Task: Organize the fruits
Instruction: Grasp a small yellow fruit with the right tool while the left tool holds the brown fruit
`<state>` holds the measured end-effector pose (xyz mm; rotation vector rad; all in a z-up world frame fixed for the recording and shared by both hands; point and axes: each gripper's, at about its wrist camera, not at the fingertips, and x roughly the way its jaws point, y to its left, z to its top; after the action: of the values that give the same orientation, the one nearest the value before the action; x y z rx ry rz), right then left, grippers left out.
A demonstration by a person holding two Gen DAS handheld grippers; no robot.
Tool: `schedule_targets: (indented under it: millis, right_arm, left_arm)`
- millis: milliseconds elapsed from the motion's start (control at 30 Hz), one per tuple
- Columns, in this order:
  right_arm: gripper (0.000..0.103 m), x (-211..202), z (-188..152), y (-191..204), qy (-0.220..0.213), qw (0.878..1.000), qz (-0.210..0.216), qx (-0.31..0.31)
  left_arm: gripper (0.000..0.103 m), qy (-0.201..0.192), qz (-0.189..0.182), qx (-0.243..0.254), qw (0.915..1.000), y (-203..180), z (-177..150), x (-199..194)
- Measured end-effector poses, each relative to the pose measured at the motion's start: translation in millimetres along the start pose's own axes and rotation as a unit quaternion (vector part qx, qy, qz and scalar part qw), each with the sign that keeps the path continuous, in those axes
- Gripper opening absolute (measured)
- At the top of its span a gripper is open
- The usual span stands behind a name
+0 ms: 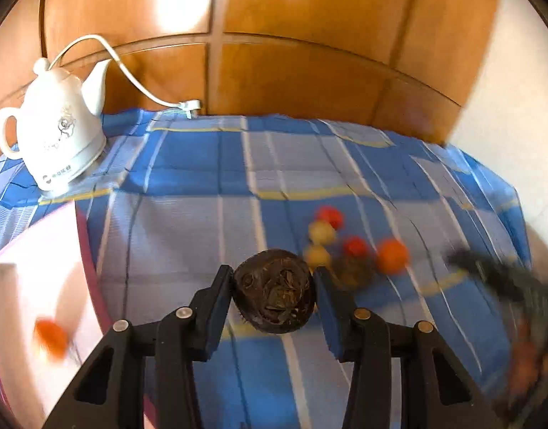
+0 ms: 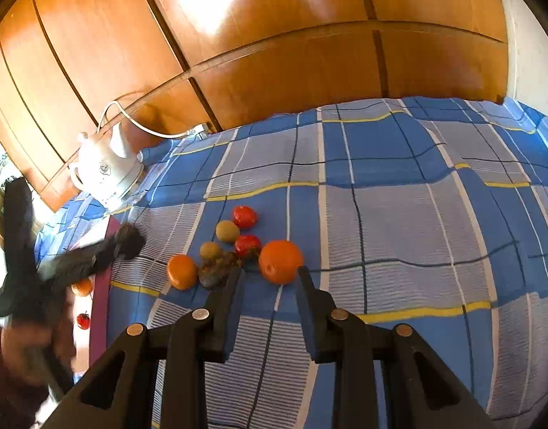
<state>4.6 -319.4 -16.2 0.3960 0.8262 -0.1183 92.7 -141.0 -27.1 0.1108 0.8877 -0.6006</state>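
Note:
My left gripper (image 1: pixel 274 279) is shut on a dark brown rough fruit (image 1: pixel 274 291), held above the blue checked cloth (image 1: pixel 188 221); it also shows blurred in the right wrist view (image 2: pixel 125 239). Several fruits lie in a cluster on the cloth: a large orange (image 2: pixel 280 261), a smaller orange (image 2: pixel 182 271), two red fruits (image 2: pixel 244 216) (image 2: pixel 248 245), two greenish-yellow fruits (image 2: pixel 227 230) (image 2: pixel 209 250) and another dark brown fruit (image 2: pixel 218 270). My right gripper (image 2: pixel 270 273) is open, just in front of the large orange.
A white tray with a maroon rim (image 1: pixel 84 250) lies at the left, holding an orange fruit (image 1: pixel 52 338) and a small red fruit (image 2: pixel 83 320). A white kettle (image 1: pixel 56 132) with a cord stands at the back left. Wooden panels (image 2: pixel 274 53) rise behind the table.

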Motion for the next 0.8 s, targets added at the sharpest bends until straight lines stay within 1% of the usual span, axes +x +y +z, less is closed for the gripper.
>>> schedule_targets:
  millis: [67,167,267,333,367,400,600,700,767,800]
  right_arm:
    - [0.029,2,6,1,0.005,1.0,0.005,-0.003]
    - [0.029,7,13,-3,0.016,1.0,0.008,0.005]
    - [0.029,14,16,-8,0.023,1.0,0.001,0.012]
    - [0.029,17,17,-9,0.027,1.0,-0.002,0.015]
    - [0.031,21,17,-9,0.032,0.999,-0.001,0.015]
    - [0.036,24,17,-9,0.037,0.999,-0.004,0.015]
    - [0.04,43,16,-10,0.056,0.998,-0.028,0.005]
    - [0.04,46,16,-7,0.054,0.998,-0.034,0.003]
    - [0.04,44,17,-4,0.049,0.998,-0.03,0.002]
    - [0.04,44,18,-1,0.049,0.999,-0.022,0.0]
  left_arm:
    - [0.046,0.001,-0.005,0.023,0.9997,-12,-24,-11]
    - [0.046,0.009,-0.008,0.047,0.9988,-28,-51,-11]
    - [0.046,0.02,-0.005,0.059,0.998,-36,-68,-6]
    - [0.046,0.027,-0.005,0.057,0.998,-37,-76,-1]
    - [0.046,0.031,-0.005,0.054,0.998,-37,-79,0]
    - [0.046,0.037,-0.004,0.05,0.998,-37,-82,4]
    - [0.046,0.034,-0.009,0.038,0.9986,-33,-86,6]
    - [0.046,0.034,-0.013,0.033,0.9988,-30,-85,7]
    - [0.047,0.033,-0.014,0.031,0.9989,-30,-86,7]
    - [0.047,0.032,-0.014,0.031,0.9989,-30,-86,7]
